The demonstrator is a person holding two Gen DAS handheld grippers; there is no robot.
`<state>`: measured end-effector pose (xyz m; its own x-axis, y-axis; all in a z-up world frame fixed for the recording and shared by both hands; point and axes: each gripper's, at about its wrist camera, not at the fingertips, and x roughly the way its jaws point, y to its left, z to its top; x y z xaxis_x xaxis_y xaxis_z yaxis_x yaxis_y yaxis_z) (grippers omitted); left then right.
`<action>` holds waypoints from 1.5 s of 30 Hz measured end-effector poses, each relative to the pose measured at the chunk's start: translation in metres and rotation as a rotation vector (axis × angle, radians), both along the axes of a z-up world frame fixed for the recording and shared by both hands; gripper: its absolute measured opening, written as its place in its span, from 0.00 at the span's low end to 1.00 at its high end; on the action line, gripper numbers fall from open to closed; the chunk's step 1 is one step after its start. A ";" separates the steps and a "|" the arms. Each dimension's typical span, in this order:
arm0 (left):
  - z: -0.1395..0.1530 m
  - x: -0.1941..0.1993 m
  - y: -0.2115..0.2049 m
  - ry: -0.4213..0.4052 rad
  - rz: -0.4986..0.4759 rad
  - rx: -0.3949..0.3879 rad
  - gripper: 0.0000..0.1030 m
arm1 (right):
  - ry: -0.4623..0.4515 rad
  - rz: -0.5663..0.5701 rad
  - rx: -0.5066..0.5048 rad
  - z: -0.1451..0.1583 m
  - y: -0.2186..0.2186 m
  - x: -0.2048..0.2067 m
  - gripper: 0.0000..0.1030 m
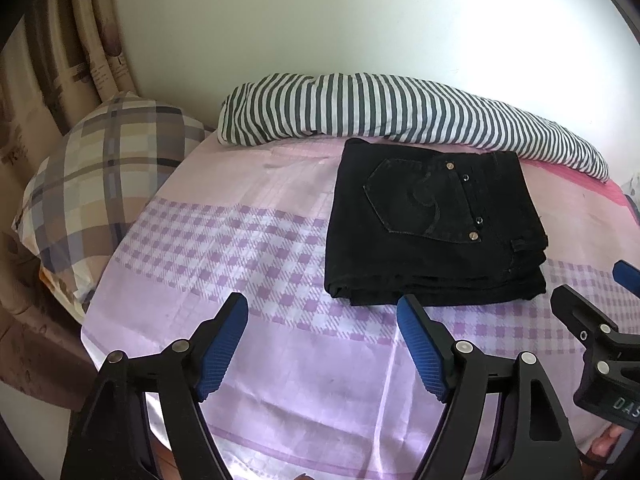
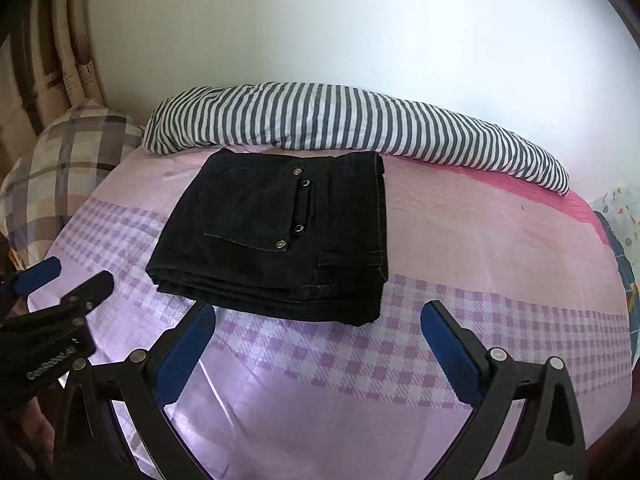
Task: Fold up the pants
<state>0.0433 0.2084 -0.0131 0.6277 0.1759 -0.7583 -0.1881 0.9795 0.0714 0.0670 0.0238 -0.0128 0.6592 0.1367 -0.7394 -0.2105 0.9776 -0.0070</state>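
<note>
**Folded black pants on the bed, both grippers empty**

The black pants (image 1: 436,224) lie folded into a compact stack on the pink-and-lilac checked bedsheet (image 1: 240,240), back pocket upward, just in front of a striped rolled blanket (image 1: 400,112) that runs along the white wall. The pants' far edge sits very near the blanket; whether they touch cannot be told.

The left gripper (image 1: 322,312) hovers over the sheet on the near side of the stack, its blue-padded jaws spread wide with nothing between them. The right gripper (image 2: 318,318) is likewise spread wide and holds nothing, its fingers flanking the stack's near edge from this side.

The left wrist view shows the plaid pillow (image 1: 108,184) fully, against patterned curtains (image 1: 60,60), and the stitched curl on the pocket. The right wrist view catches only part of that pillow, but shows a belt loop by the waistband and a patterned cloth (image 2: 618,240) at the bed's right edge.
</note>
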 end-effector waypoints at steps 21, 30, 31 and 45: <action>-0.002 -0.003 -0.002 -0.013 -0.046 0.010 0.75 | 0.012 -0.019 -0.018 -0.008 0.006 -0.006 0.99; -0.005 -0.004 -0.006 -0.014 -0.065 0.019 0.75 | 0.003 -0.016 -0.030 -0.009 0.008 -0.008 0.99; -0.005 -0.004 -0.006 -0.013 -0.068 0.017 0.75 | 0.003 -0.016 -0.028 -0.009 0.007 -0.008 0.99; -0.006 -0.004 -0.009 -0.019 -0.089 0.025 0.75 | 0.012 -0.015 -0.026 -0.013 0.007 -0.008 0.99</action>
<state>0.0396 0.1996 -0.0192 0.6558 0.1373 -0.7424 -0.1018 0.9904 0.0932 0.0588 0.0313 -0.0257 0.6522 0.1080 -0.7503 -0.1965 0.9800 -0.0297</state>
